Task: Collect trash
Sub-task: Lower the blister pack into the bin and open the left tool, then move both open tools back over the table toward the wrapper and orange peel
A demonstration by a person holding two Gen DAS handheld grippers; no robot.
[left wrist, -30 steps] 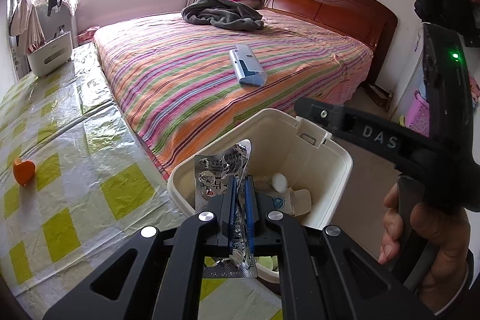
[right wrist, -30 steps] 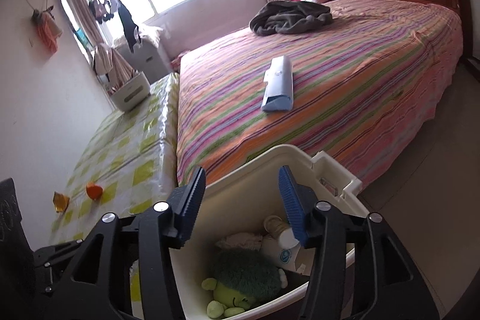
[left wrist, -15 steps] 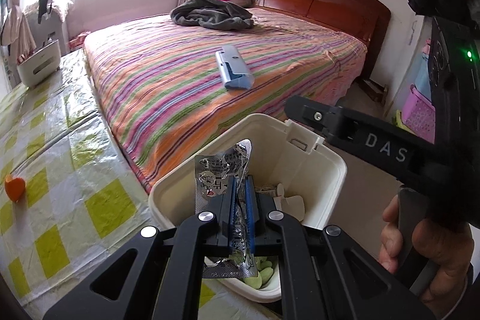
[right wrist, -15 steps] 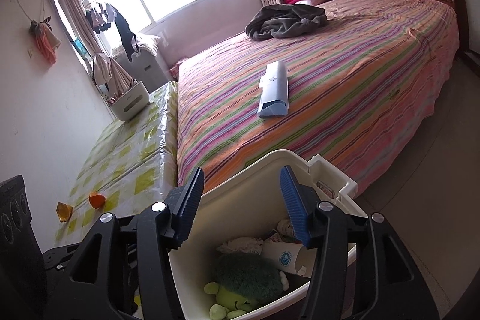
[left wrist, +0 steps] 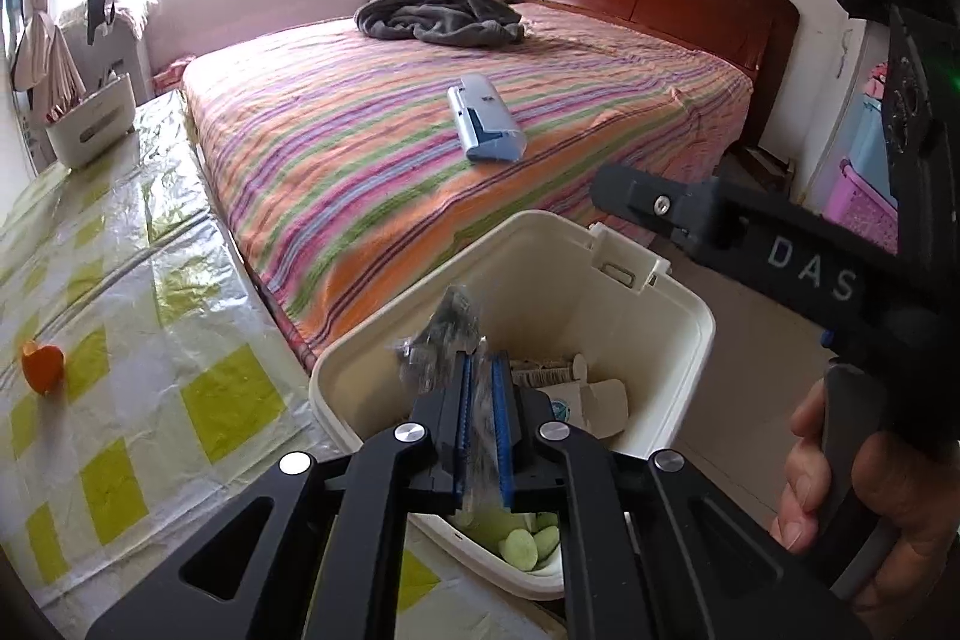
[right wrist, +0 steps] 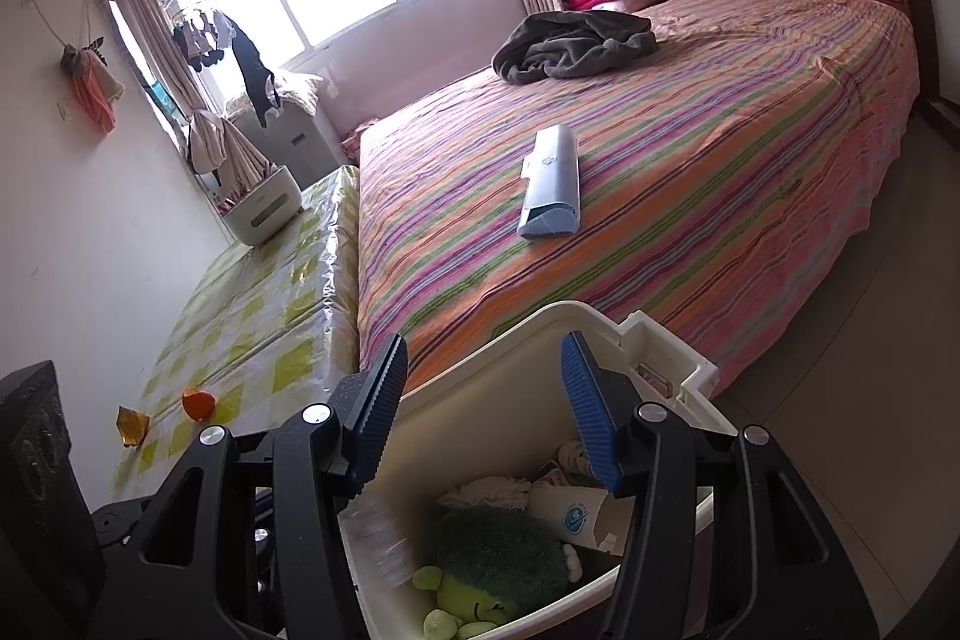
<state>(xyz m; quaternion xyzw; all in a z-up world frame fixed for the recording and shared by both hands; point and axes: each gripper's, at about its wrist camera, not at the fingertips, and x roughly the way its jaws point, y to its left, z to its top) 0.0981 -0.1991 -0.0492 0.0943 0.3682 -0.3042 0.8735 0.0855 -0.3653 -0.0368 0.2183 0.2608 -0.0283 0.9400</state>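
My left gripper (left wrist: pixel 480 370) is shut on a crumpled silver foil wrapper (left wrist: pixel 444 340), which looks blurred and hangs just above the open cream bin (left wrist: pixel 690 316). In the right wrist view the same wrapper (right wrist: pixel 375 538) shows as a blur at the bin's left wall. The bin (right wrist: pixel 516 328) holds a green plush toy (right wrist: pixel 498 556), a paper carton (right wrist: pixel 576 514) and other scraps. My right gripper (right wrist: pixel 480 400) stands open over the bin's near corner, its pads pressing on nothing. An orange peel (right wrist: pixel 198 403) and an amber wrapper (right wrist: pixel 132 424) lie on the checked table.
A striped bed (left wrist: pixel 372 172) fills the middle, with a blue-white box (left wrist: pixel 486 127) and a grey garment (left wrist: pixel 438 13) on it. A white caddy (left wrist: pixel 90 130) stands at the table's far end. A hand (left wrist: pixel 840 490) grips the right tool's handle.
The foil wrapper, sharp and flat before, is now blurred and sits lower and more edge-on between the left jaws. The right gripper has stayed over the bin.
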